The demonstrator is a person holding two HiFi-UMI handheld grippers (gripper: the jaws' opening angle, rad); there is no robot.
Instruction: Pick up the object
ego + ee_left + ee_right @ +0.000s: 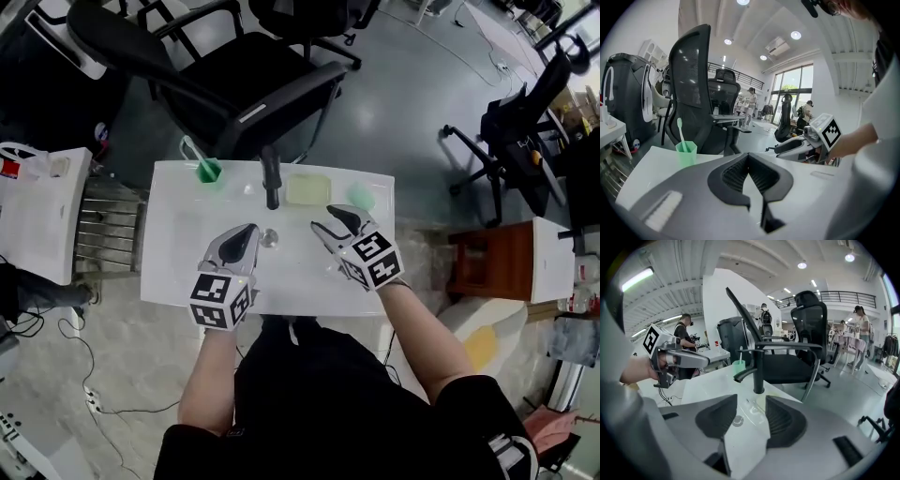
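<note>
Well left of the black faucet [272, 178]: green toothbrush cup [208, 171]. Front-left of the faucet: left gripper [248, 231], pinched together, empty. Just right of the faucet: pale soap dish [307, 190], probably the target, lying lengthwise across. Right gripper [336, 220] nearest it, spread apart, empty.

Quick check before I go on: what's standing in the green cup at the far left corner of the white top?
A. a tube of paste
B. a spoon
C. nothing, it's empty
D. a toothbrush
D: a pale toothbrush stands head-up in the green cup, left of the black faucet.
</note>
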